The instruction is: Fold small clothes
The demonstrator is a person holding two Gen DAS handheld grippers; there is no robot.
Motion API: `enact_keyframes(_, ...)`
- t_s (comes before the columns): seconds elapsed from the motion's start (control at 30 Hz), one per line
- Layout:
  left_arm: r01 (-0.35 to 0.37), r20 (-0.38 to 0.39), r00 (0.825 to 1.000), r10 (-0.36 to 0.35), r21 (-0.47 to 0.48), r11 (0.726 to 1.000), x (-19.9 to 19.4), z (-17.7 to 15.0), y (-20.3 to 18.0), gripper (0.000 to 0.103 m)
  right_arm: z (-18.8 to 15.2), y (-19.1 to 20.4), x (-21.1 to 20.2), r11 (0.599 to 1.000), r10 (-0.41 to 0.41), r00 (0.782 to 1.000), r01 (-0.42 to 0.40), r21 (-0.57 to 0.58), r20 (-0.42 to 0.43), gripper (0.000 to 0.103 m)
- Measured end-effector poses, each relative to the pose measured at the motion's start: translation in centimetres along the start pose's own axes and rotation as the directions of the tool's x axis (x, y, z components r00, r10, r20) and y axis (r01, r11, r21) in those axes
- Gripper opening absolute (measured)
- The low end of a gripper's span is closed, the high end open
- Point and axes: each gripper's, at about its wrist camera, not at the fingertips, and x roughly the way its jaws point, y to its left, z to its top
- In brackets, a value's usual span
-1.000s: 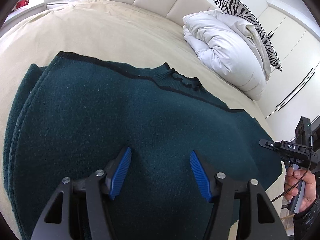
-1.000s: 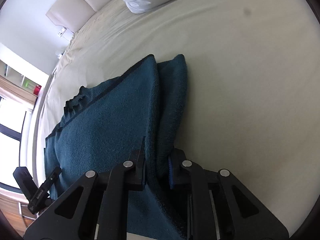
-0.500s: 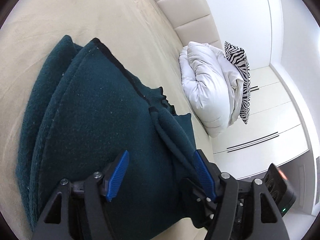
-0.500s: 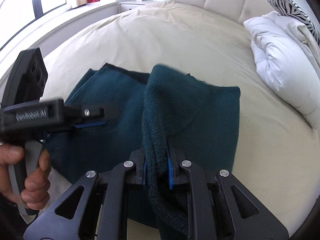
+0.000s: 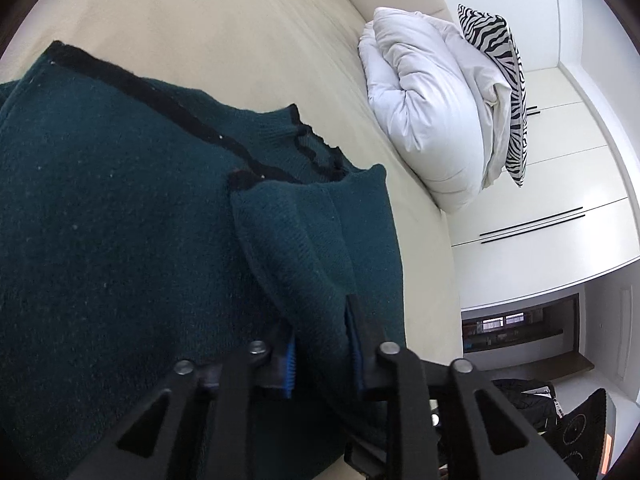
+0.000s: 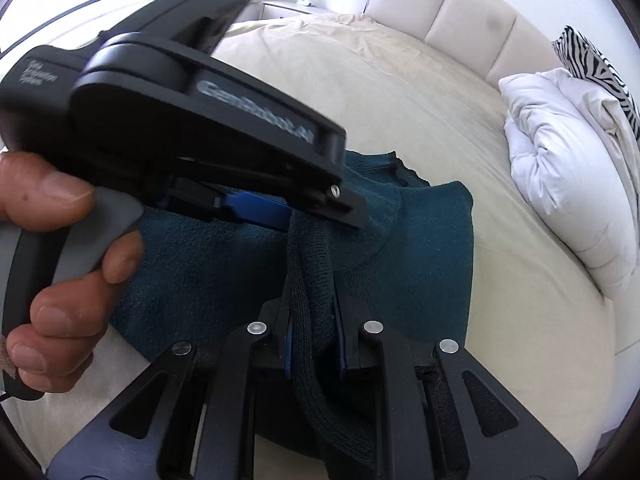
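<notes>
A dark teal sweater [image 5: 120, 240] with black trim lies on the beige bed [image 5: 240, 40], its right side folded over onto the body. My left gripper [image 5: 322, 360] has the folded-over edge between its blue pads, and its jaws are closing on it. In the right wrist view the sweater [image 6: 420, 248] spreads ahead, and my right gripper [image 6: 312, 340] is shut on a thick bunched fold of it. The left gripper [image 6: 320, 220] reaches in from the left, held by a hand [image 6: 60, 260], and pinches the same fold just beyond the right fingertips.
A rolled white duvet [image 5: 424, 120] and a zebra-print pillow [image 5: 496, 60] lie at the bed's far right. White wardrobe doors [image 5: 540, 200] stand beyond them. A padded headboard [image 6: 460, 12] runs along the back. Bare sheet surrounds the sweater.
The right gripper carried the sweater's side across and over the body. The left gripper's jaws went from wide open above the sweater to closed on the folded edge, close to the right gripper.
</notes>
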Motion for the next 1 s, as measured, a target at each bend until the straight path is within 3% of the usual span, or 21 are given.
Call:
enact_keyframes(0.13, 0.023, 0.009, 1.000, -0.023, -0.010, 1.000, -0.5, -0.4, 0.6, 0.014, -0.8, -0.2, -0.2, 0.998, 0.056, 0.998, -0.055, 0.017, -0.024, 0.022)
enact_keyframes(0.2, 0.021, 0.014, 1.000, -0.021, -0.010, 1.000, -0.9, -0.3, 0.9, 0.013, -1.6, -0.8, -1.7, 0.990, 0.129, 0.992, -0.128, 0.055, -0.010, 0.024)
enact_keyframes(0.33, 0.032, 0.046, 0.998, -0.031, -0.019, 0.999, -2.9, 0.3, 1.6, 0.013, -3.8, -3.9, -6.3, 0.922, 0.322, 0.940, -0.339, 0.187, 0.113, 0.027)
enact_keyframes(0.4, 0.021, 0.057, 0.998, -0.021, -0.005, 1.000, -4.2, 0.7, 1.7, 0.013, -4.7, -6.1, -8.3, 0.880, 0.361, 0.910, -0.405, 0.247, 0.205, 0.035)
enact_keyframes(0.47, 0.006, 0.077, 0.997, -0.007, 0.008, 1.000, -5.4, 1.1, 1.8, 0.013, -5.1, -8.0, -8.5, 0.881, 0.310, 0.921, -0.372, 0.292, 0.236, 0.038)
enact_keyframes(0.53, -0.008, 0.095, 0.995, 0.007, 0.011, 1.000, -6.8, 1.5, 2.3, 0.013, -5.2, -8.6, -6.8, 0.908, 0.229, 0.959, -0.272, 0.317, 0.166, 0.040)
enact_keyframes(0.63, -0.031, 0.119, 0.992, 0.031, 0.003, 1.000, -8.8, 2.2, 3.4, 0.013, -5.0, -6.8, -3.6, 0.945, 0.204, 0.974, -0.221, 0.243, 0.096, 0.039)
enact_keyframes(0.73, -0.061, 0.122, 0.991, 0.060, 0.000, 0.998, -10.1, 2.7, 4.6, 0.013, -4.5, -3.7, -0.7, 0.959, 0.225, 0.974, -0.228, 0.169, 0.041, 0.039)
enact_keyframes(1.0, -0.085, 0.132, 0.987, 0.089, -0.033, 0.996, -12.2, 3.7, 8.1, 0.013, -2.7, 2.2, 0.4, 0.945, 0.318, 0.946, -0.321, 0.065, 0.055, 0.039)
